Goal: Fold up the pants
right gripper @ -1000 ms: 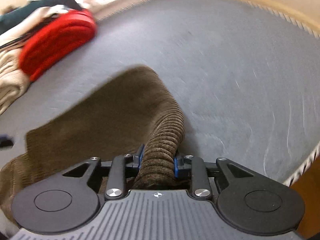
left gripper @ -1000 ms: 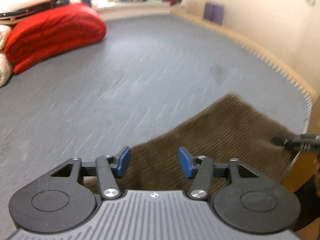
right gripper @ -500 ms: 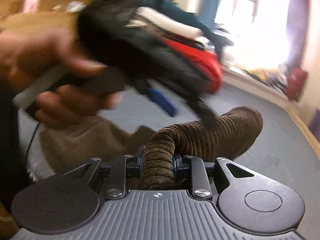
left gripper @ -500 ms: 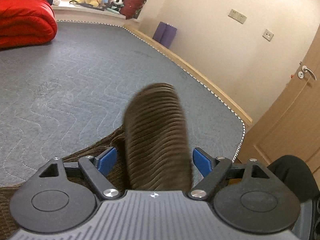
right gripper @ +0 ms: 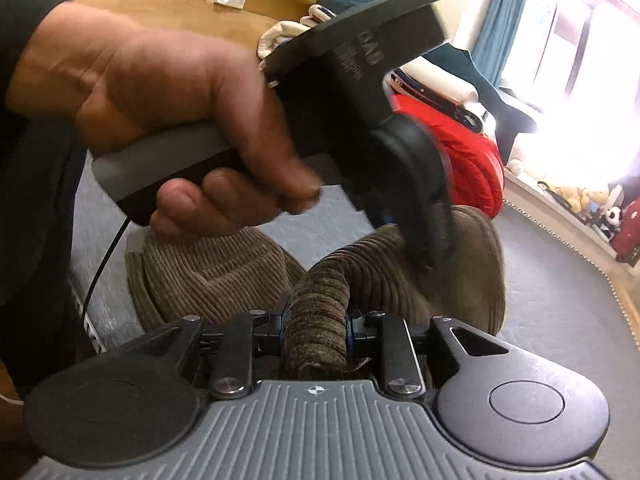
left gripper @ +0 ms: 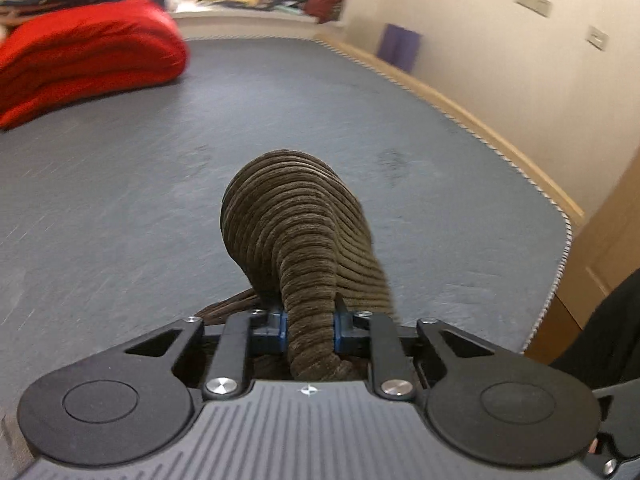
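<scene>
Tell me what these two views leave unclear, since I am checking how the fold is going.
- Pants: left wrist view shows one bunched ridge in the left gripper; the rest is hidden behind it.
- Overall lay of the pants: in the right wrist view the left hand covers much of the cloth beyond the right gripper.
- Red bedding: blurred, partly cut off by the left edge.
- Window shelf items: too small, overexposed.

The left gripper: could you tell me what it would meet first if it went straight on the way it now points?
The left gripper is shut on the brown corduroy pants, whose bunched cloth bulges directly ahead. Past that lies the grey mattress; depth is unclear.
</scene>
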`<state>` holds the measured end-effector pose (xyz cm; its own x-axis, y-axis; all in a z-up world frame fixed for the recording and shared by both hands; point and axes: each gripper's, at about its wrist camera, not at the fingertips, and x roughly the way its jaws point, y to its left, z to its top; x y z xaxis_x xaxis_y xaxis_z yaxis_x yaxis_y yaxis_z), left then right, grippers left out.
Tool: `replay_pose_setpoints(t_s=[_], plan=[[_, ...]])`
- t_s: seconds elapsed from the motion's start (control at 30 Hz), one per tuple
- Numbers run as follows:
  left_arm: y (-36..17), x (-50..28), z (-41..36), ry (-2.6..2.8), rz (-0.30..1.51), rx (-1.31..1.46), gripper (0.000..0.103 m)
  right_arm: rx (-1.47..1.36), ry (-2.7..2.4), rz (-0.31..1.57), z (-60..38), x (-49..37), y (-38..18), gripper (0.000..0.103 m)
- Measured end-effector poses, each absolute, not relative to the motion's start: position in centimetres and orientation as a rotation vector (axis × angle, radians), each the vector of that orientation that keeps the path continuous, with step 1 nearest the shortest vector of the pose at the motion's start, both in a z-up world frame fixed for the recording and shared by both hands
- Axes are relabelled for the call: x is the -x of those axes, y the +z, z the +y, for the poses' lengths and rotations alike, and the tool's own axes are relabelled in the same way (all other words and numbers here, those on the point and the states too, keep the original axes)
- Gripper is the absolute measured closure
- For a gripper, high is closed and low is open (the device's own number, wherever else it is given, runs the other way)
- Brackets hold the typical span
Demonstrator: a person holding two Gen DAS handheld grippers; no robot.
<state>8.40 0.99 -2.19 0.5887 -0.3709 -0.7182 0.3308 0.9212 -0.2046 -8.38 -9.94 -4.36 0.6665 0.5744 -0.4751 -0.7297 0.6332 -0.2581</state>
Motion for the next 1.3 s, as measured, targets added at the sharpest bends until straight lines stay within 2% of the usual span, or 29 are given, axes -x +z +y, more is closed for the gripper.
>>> replay_pose_setpoints(t_s=[0.07, 0.13, 0.2, 0.27, 0.4, 0.57, 0.6, 0.67, 0.73, 0.8, 0.83, 0.97, 1.2, 1.23, 1.27, 1.3], plan=[[-2.1, -8.2, 2.6, -0.387, 0.855, 0.062, 0.083, 0.437, 0.778, 0.367, -9.2, 8.5, -4.1, 0.074], [-2.0, -7.8, 4.3, -0.372, 0.858, 0.081, 0.083, 0.41, 0.825, 0.373, -8.5, 8.7, -3.6, 0.066], [-2.0, -7.3, 6.4, -0.353, 0.857, 0.101, 0.083, 0.374, 0.895, 0.375, -7.9, 9.0, -3.0, 0.053], [-1.6, -6.6, 8.7, -0.321, 0.858, 0.127, 0.083, 0.291, 0.956, 0.375, -7.9, 8.9, -2.1, 0.046], [-1.4, -4.9, 14.8, -0.22, 0.883, 0.204, 0.083, 0.099, 1.016, 0.418, -8.5, 6.9, -1.0, 0.039], [-2.6, -2.7, 22.1, -0.032, 0.952, 0.27, 0.082, 0.028, 0.818, 0.546, -9.1, 2.1, -1.9, 0.031], [-2.9, -2.3, 23.3, 0.002, 0.967, 0.276, 0.078, 0.015, 0.773, 0.596, -9.0, 0.9, -2.6, 0.03], [-3.5, -1.8, 25.2, 0.076, 0.986, 0.286, 0.063, 0.016, 0.66, 0.742, -8.6, -1.5, -4.9, 0.029], [-4.1, -1.5, 26.7, 0.102, 0.992, 0.323, 0.033, -0.02, 0.598, 0.894, -8.6, -3.8, -7.5, 0.029], [-5.2, -1.5, 27.8, 0.058, 1.002, 0.409, 0.017, -0.128, 0.592, 1.007, -8.8, -5.3, -9.4, 0.028], [-6.0, -1.6, 28.1, 0.043, 1.019, 0.453, 0.014, -0.195, 0.586, 1.05, -8.9, -6.1, -10.1, 0.027], [-9.1, -2.2, 28.5, 0.051, 1.111, 0.53, 0.014, -0.351, 0.555, 1.145, -9.2, -7.6, -12.0, 0.018], [-11.9, -4.2, 29.5, -0.015, 1.14, 0.658, 0.011, -0.439, 0.648, 1.196, -7.4, -8.2, -14.2, 0.018], [-12.2, -4.5, 29.0, -0.021, 1.144, 0.653, 0.011, -0.436, 0.651, 1.196, -7.2, -8.2, -14.6, 0.02], [-12.3, -5.0, 28.8, -0.022, 1.147, 0.643, 0.012, -0.436, 0.654, 1.193, -7.2, -8.0, -14.7, 0.028], [-12.4, -5.8, 28.5, -0.021, 1.144, 0.63, 0.017, -0.432, 0.66, 1.183, -7.2, -8.0, -14.5, 0.034]])
